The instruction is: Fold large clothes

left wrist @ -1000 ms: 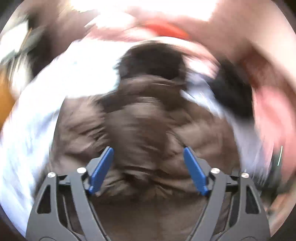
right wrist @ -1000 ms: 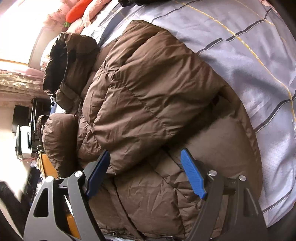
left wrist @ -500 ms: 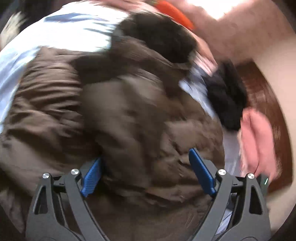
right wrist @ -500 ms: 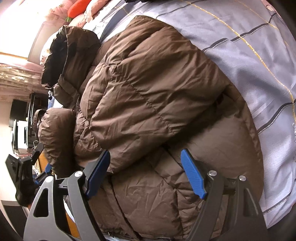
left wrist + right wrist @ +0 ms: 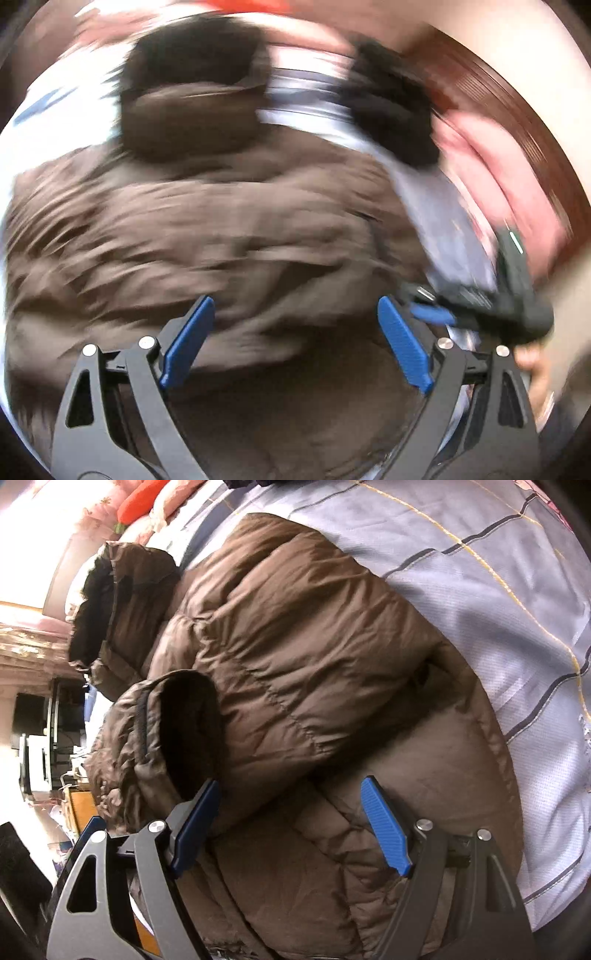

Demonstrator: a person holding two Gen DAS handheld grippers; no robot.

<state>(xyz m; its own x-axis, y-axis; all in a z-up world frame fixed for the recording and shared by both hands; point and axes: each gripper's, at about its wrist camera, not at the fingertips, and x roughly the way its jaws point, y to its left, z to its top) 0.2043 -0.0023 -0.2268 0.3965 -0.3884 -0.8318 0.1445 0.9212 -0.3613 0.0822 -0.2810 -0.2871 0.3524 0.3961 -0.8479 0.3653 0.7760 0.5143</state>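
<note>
Between the blue pads of the right gripper sits nothing but air, with the jaws spread wide and hovering just over the lower part of the brown puffer jacket; the pads don't press on any fabric. Just beyond its left pad, a sleeve cuff with a dark lining is folded in across the jacket's front, and the big quilted panel next to it is folded over too. Further up toward the head of the bed, the hood lies with its dark inside showing.

Same story for the left gripper: jaws wide apart, nothing pinched, jacket fabric blurred underneath. That view is badly smeared, so details are rough, but you can make out the right gripper's black body at the right edge with a bit of a person's hand behind it.

Whole jacket lies on a pale blue bedsheet with dark and yellow stripes, filling most of the near side of the bed. At the far end there's pink floral bedding and an orange carrot-shaped plush. Off the bed's left edge, some cluttered furniture and an orange box, too small to read properly.
</note>
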